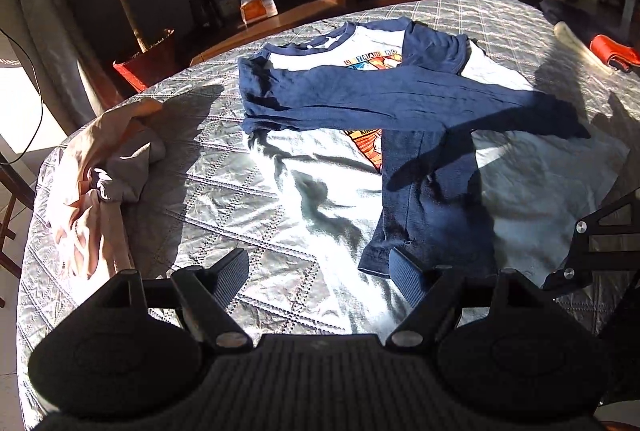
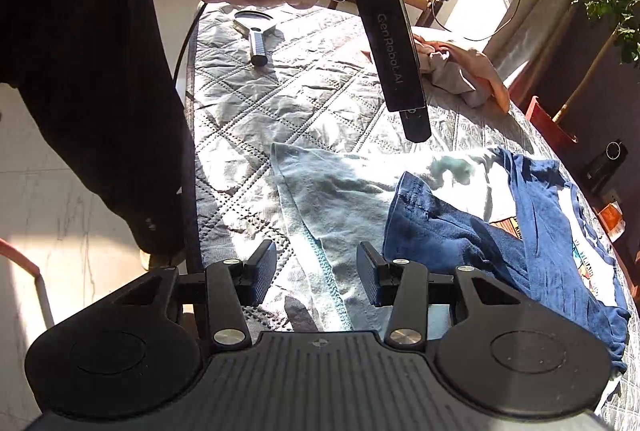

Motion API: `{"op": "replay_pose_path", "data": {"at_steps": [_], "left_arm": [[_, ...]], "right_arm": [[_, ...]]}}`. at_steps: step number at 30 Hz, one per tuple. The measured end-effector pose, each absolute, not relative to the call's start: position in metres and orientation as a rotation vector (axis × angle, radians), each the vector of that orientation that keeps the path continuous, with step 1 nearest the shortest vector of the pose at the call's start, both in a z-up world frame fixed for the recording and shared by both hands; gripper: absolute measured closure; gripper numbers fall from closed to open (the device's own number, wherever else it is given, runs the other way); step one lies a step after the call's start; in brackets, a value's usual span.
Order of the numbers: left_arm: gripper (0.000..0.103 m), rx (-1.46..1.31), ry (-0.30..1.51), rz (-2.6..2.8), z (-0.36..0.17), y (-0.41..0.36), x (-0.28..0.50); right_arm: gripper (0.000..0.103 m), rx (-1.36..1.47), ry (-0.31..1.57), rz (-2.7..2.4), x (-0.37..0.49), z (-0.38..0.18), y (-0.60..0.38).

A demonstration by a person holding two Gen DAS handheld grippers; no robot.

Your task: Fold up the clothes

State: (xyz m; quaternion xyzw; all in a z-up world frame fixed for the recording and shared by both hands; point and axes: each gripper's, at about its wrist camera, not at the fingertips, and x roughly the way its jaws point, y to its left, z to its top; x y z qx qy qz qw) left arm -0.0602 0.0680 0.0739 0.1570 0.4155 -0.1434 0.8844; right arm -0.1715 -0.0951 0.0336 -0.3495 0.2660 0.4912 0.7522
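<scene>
A white shirt [image 1: 320,191] with navy sleeves [image 1: 400,99] and a colourful print lies flat on the quilted grey table cover [image 1: 200,199]. Both sleeves are folded across its front. My left gripper [image 1: 318,279] hovers over the shirt's near hem, open, with nothing between its pads. In the right wrist view the shirt [image 2: 340,191] lies ahead, one navy sleeve [image 2: 440,231] to the right. My right gripper [image 2: 316,273] is open above the shirt's corner hem, its pads not pressing on the cloth. A hand holds the left gripper [image 2: 400,71] at the top.
A crumpled pink and grey garment [image 1: 100,183] lies at the table's left edge. A magnifying glass [image 2: 254,27] rests near the far corner. A red object [image 1: 612,51] and a pale roll [image 1: 576,43] sit at the right. A potted plant [image 1: 148,59] and wooden furniture stand beyond.
</scene>
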Motion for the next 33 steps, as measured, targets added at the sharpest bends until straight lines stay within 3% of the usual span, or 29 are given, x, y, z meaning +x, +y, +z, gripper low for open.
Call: {"op": "replay_pose_path", "data": {"at_steps": [4, 8, 17, 33], "left_arm": [[0.029, 0.320, 0.870, -0.290, 0.073, 0.078, -0.060], [0.030, 0.279, 0.878, -0.296, 0.074, 0.088, -0.057], [0.035, 0.352, 0.820, -0.442, 0.076, 0.082, -0.075], [0.035, 0.751, 0.770, -0.666, 0.046, 0.023, -0.111]], "right_arm": [[0.066, -0.696, 0.638, 1.090, -0.162, 0.027, -0.084], [0.102, -0.593, 0.685, 1.064, -0.148, 0.027, -0.089], [0.102, -0.281, 0.707, 0.924, -0.112, 0.035, -0.125], [0.102, -0.206, 0.695, 0.923, -0.107, 0.033, -0.133]]}}
